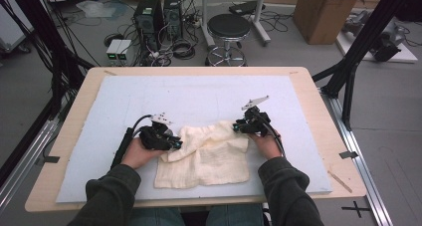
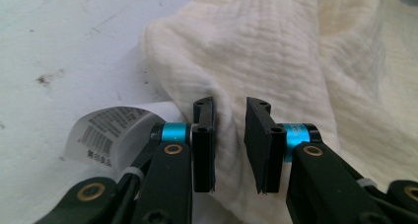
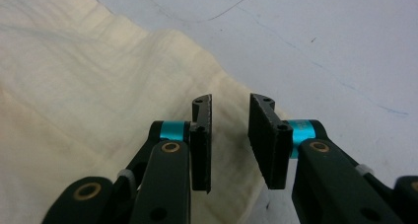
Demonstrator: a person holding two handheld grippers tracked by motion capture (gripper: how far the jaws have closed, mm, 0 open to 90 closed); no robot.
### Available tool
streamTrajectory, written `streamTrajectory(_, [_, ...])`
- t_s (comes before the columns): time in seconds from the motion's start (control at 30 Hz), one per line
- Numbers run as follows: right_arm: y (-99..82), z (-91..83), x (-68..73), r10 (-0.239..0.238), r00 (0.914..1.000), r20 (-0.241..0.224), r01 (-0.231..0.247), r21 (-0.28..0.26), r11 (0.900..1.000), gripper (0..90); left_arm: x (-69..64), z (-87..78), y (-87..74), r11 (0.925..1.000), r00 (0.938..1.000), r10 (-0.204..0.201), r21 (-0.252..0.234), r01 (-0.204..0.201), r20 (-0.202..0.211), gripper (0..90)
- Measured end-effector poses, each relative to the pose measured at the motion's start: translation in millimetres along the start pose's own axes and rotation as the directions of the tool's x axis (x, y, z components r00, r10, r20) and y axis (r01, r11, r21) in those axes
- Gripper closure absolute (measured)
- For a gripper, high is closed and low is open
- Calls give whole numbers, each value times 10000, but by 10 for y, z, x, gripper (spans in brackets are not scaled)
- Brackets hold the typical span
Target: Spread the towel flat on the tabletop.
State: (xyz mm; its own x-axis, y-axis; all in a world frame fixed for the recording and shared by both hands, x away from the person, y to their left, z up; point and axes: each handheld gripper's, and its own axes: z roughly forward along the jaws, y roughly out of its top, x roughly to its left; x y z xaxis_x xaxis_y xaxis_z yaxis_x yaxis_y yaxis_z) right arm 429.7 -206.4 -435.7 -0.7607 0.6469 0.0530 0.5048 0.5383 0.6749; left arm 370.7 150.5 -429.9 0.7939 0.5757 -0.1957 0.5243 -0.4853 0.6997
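Observation:
A cream crinkled cloth (image 1: pixel 204 154) lies rumpled on the white foam board (image 1: pixel 199 94) near the front middle. My left gripper (image 1: pixel 175 144) is at the cloth's left edge. In the left gripper view the jaws (image 2: pixel 230 105) stand a little apart astride a raised fold of the cloth (image 2: pixel 276 51), with a gap still showing beside the fold. A white barcode label (image 2: pixel 106 132) lies under the left jaw. My right gripper (image 1: pixel 236 127) is at the cloth's upper right corner. Its jaws (image 3: pixel 230 101) are narrowly open over the cloth's edge (image 3: pixel 74 86).
The foam board covers most of a wooden table (image 1: pixel 308 86). Behind the table on the floor are a black stool (image 1: pixel 228 27), computer towers (image 1: pixel 157 14), cables and a cardboard box (image 1: pixel 326 12). Black frame posts stand at both sides.

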Motion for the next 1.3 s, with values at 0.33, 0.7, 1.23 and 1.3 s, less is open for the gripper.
streamTrajectory(0.33, [5,0,15,-214,9998,-50,214,50,9998,822,62,-18,9,9997,9876,-167,-201,137,-1563,852])
streamTrajectory(0.7, [7,-5,26,-253,9996,-158,255,132,9996,861,-140,5,56,9961,9949,738,525,-702,-694,824])
streamTrajectory(1.23, [-5,-21,9,-266,9996,-131,267,93,9996,843,-21,50,29,9978,9982,-301,600,270,520,822])
streamTrajectory(1.3, [-6,-17,9,-258,9996,-129,259,88,9996,844,-44,63,31,9978,9999,-60,668,50,153,849])
